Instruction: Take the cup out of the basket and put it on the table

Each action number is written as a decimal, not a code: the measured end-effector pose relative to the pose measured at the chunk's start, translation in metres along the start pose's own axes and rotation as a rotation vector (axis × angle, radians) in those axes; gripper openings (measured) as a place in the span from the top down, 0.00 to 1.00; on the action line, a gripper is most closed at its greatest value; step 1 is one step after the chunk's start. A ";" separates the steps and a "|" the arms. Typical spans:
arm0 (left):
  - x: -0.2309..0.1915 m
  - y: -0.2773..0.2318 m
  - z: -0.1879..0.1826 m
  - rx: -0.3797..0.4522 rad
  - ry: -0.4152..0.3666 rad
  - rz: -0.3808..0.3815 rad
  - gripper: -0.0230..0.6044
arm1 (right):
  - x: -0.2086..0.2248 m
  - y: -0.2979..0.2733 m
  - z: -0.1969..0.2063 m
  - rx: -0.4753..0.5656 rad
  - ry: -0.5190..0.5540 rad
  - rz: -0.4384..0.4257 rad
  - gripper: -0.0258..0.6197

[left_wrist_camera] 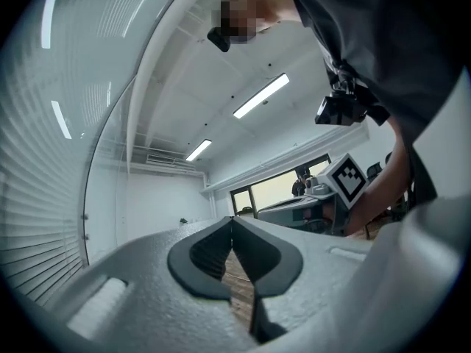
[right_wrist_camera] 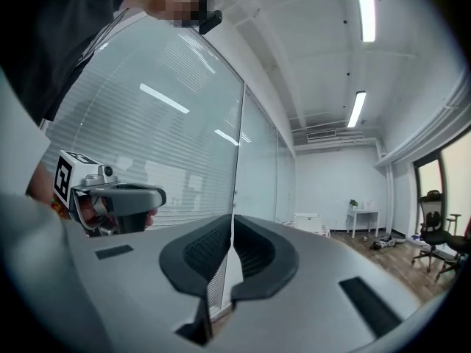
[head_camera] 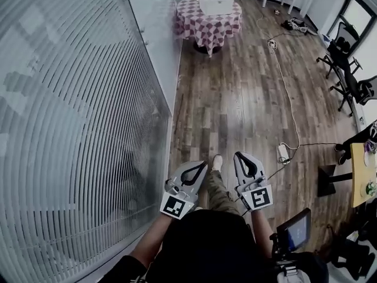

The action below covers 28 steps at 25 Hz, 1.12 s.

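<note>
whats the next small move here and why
Probably walk toward the checkered table across the room: the left gripper and right gripper are shut, empty, at the waist, and the white thing on it, maybe the basket, is far off.

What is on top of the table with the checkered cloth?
A white container lies on the checkered table. What it holds is too far away to tell; no cup shows.
</note>
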<state>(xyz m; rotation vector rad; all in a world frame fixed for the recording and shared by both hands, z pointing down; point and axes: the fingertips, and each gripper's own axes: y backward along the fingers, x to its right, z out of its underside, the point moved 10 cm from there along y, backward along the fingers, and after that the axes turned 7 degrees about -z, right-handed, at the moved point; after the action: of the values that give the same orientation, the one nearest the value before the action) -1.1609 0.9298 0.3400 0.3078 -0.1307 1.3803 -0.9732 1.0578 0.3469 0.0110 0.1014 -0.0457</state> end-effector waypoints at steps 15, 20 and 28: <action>-0.105 -0.280 0.058 -0.128 0.019 -0.042 0.95 | 0.275 -0.182 0.014 0.045 -0.010 -0.130 0.94; -0.130 -0.345 0.060 -0.127 -0.043 -0.027 0.95 | 0.336 -0.213 0.017 0.054 -0.004 -0.129 0.94; -0.163 -0.398 0.082 -0.122 0.032 -0.071 0.95 | 0.380 -0.260 0.025 0.035 -0.070 -0.135 0.94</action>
<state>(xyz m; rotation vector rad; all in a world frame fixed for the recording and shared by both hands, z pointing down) -0.7956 0.6893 0.3187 0.1869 -0.1750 1.3005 -0.6049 0.7806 0.3306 0.0374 0.0311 -0.1824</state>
